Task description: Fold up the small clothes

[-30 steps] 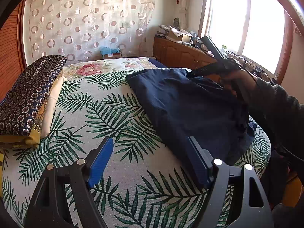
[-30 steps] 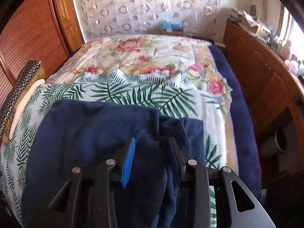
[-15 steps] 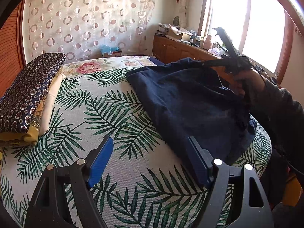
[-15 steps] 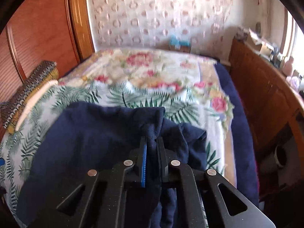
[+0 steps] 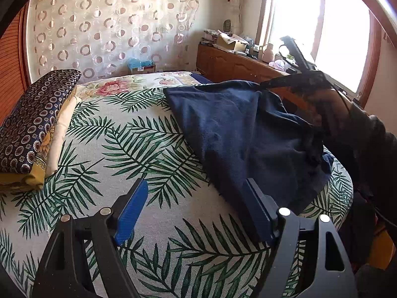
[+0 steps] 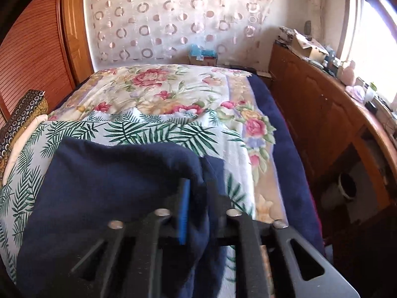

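Left tongs (image 5: 196,213) agape over leaf-print bedspread (image 5: 139,149), navy garment (image 5: 238,134) alongside

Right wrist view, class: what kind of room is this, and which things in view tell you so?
Most likely a home bedroom. A bed with a floral and palm-leaf cover fills the middle, folded bedding is stacked along one side, and a cluttered wooden sideboard stands under a bright window.

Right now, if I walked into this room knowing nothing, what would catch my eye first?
Probably the dark blue garment on the palm-leaf bedspread, one corner lifted off the bed by the right tongs, whose jaws are opening with the cloth bunched between them. The left tongs hover wide open over the bedspread. Left, a stack of folded patterned fabric lies at the bed's edge.
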Demonstrator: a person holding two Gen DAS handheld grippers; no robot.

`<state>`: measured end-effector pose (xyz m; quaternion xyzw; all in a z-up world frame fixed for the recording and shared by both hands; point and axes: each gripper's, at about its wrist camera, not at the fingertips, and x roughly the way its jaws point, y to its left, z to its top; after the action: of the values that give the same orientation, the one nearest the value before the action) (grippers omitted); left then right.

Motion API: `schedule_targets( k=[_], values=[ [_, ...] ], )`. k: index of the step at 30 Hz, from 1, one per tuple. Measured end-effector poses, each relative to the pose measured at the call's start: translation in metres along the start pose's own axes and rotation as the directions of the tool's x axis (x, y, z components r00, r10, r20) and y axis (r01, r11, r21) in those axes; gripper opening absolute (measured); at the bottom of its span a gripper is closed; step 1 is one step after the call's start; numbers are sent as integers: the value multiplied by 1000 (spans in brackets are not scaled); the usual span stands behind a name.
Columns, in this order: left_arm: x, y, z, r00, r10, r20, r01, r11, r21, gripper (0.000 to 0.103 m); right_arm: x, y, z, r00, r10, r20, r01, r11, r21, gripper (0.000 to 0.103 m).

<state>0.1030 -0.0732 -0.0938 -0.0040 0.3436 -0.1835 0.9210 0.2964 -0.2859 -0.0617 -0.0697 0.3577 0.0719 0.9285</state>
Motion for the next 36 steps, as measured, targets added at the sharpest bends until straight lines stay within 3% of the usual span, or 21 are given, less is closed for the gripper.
schedule_targets(
  k=[7,13,15,17,25,30,31,32,34,36],
  values=[
    [-2,-7,0,1000,-17,9,17,1000,8,79,-62,25,-37,999,-3,35,5,998,-69,30],
    [-1,-14,1,1000,-28,9,28,999,21,79,-114,52,-98,997,66,43,-62,994,-86,30],
    [0,-16,1,1000,-29,8,29,999,25,79,-126,56,-116,993,108,41,-105,992,-77,35],
    [-1,-17,1,1000,-29,7,29,999,27,79,-130,63,-127,989,141,33,-139,988,-68,49],
    [-2,-18,0,1000,-31,5,30,999,29,79,-130,81,-148,991,132,6,-131,989,-75,49],
    [-2,-18,-1,999,-32,1,32,999,28,79,-119,75,-148,997,75,-11,-76,993,-87,49],
    [-1,-18,-1,999,-34,0,34,999,28,79,-119,73,-148,997,82,-14,-83,994,-76,48],
    [-1,-19,-1,999,-35,0,35,999,28,79,-119,71,-149,996,89,-13,-89,994,-64,32],
    [1,-20,-1,999,-37,-5,37,999,31,79,-122,67,-153,996,92,-11,-92,994,-55,13],
    [1,-22,-1,999,-39,-7,39,999,37,79,-130,59,-156,992,128,9,-127,992,-21,10]
  ],
)
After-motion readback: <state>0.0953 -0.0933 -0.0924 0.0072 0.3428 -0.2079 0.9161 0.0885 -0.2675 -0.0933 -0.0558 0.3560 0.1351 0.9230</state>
